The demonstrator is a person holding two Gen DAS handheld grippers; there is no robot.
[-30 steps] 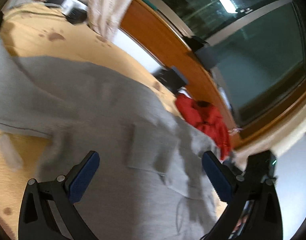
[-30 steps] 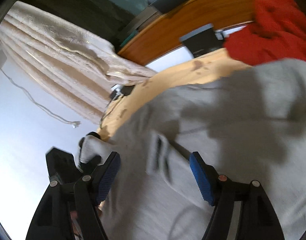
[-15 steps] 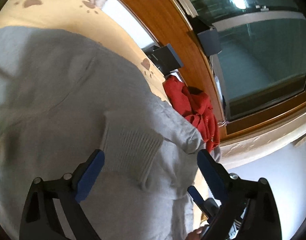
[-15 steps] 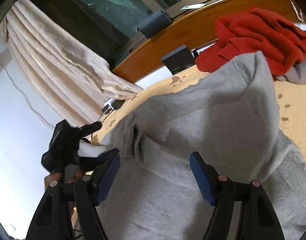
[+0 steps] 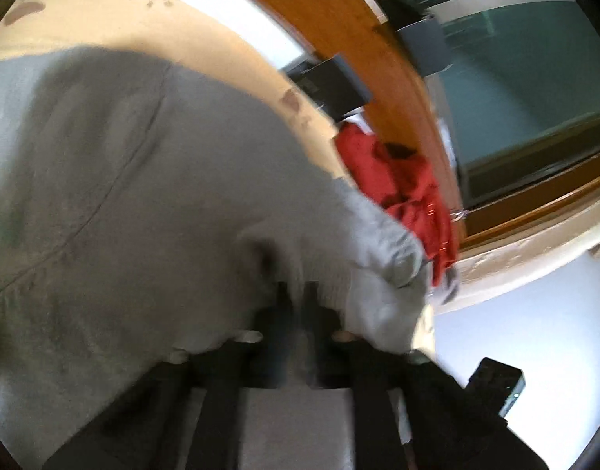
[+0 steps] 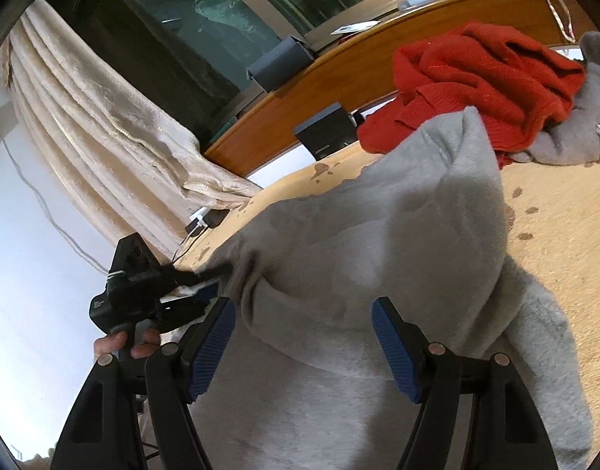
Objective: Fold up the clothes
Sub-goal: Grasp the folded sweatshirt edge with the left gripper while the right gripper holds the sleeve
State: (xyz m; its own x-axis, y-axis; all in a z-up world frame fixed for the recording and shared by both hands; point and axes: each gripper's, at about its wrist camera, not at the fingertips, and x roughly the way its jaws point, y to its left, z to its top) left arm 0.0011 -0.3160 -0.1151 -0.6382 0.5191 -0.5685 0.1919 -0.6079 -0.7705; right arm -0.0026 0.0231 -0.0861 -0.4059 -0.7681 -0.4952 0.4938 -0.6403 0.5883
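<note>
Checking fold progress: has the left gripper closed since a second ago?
Yes. The left gripper has shut on the grey sweatshirt, nearer the red garment.

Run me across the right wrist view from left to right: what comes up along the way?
Beige curtain → left gripper, shut on the grey sweatshirt's edge → small black box by the wooden ledge → grey sweatshirt, its peak lifted → red sweater → another grey garment at the right edge.

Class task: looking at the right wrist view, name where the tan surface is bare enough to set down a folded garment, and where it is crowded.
Bare: the tan surface right of the grey sweatshirt, below the red sweater. Crowded: the far edge with the red sweater, grey cloth and dark box.
</note>
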